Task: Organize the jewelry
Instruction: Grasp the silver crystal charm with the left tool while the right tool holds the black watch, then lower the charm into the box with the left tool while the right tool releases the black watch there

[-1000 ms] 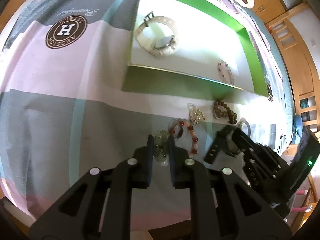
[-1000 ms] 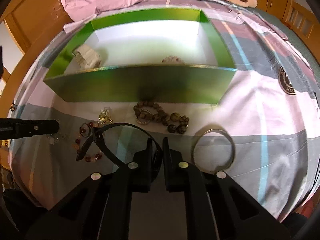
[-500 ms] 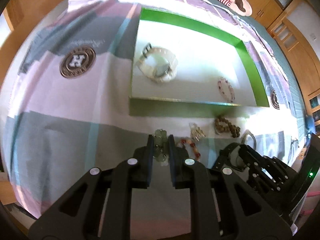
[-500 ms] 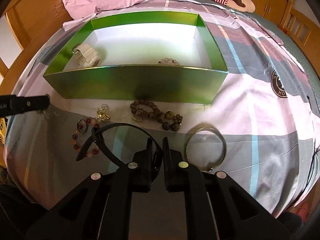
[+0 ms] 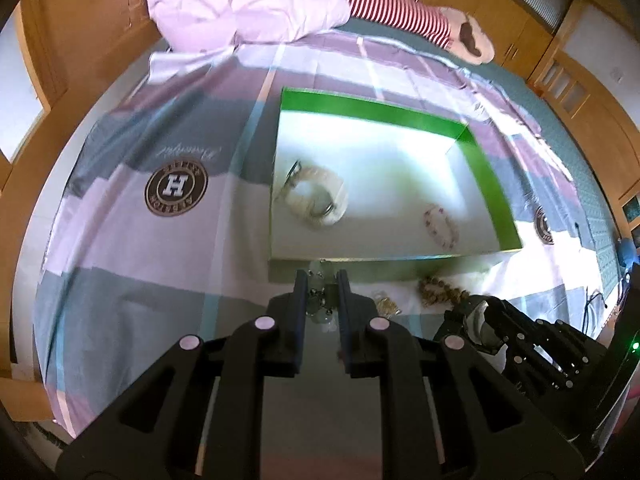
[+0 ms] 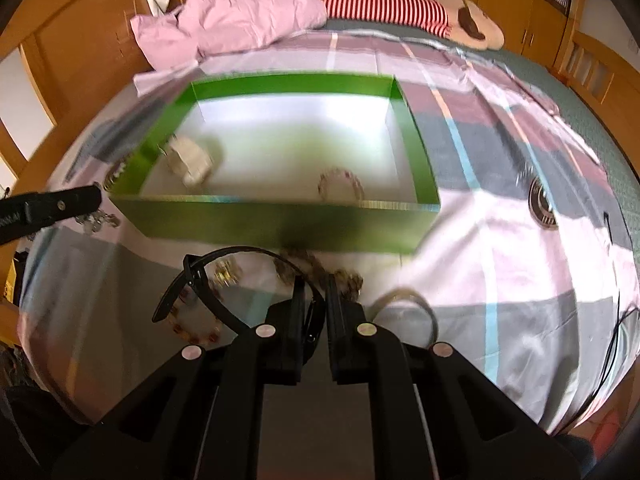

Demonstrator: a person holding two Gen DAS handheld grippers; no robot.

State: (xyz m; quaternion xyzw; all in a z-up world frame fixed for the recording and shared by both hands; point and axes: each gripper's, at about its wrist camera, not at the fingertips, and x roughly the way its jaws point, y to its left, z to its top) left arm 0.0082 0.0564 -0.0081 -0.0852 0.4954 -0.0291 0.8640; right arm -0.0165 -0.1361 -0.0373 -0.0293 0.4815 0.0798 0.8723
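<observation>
A green box (image 5: pixel 486 176) with a white floor stands on the bed; it also shows in the right wrist view (image 6: pixel 280 226). Inside lie a white watch (image 5: pixel 316 196) and a pink bead bracelet (image 5: pixel 440 226). My left gripper (image 5: pixel 322 284) is shut on a clear crystal bracelet (image 5: pixel 318 304), held above the bed just before the box's near wall. My right gripper (image 6: pixel 314 286) is shut on a black watch (image 6: pixel 208 280), lifted above the bed in front of the box. Dark beads (image 5: pixel 440 292), a gold piece (image 5: pixel 386 302), a red bead bracelet (image 6: pixel 192 332) and a metal bangle (image 6: pixel 416 308) lie on the sheet.
The bed has a pink, grey and white sheet with round logos (image 5: pixel 176 188). A pink pillow (image 6: pixel 228 20) and a striped plush toy (image 6: pixel 400 4) lie at the far end. Wooden cabinets (image 5: pixel 580 92) surround the bed.
Both grippers have risen and moved toward the green box, carrying the crystal bracelet and the black watch. The other jewelry on the sheet has stayed in place.
</observation>
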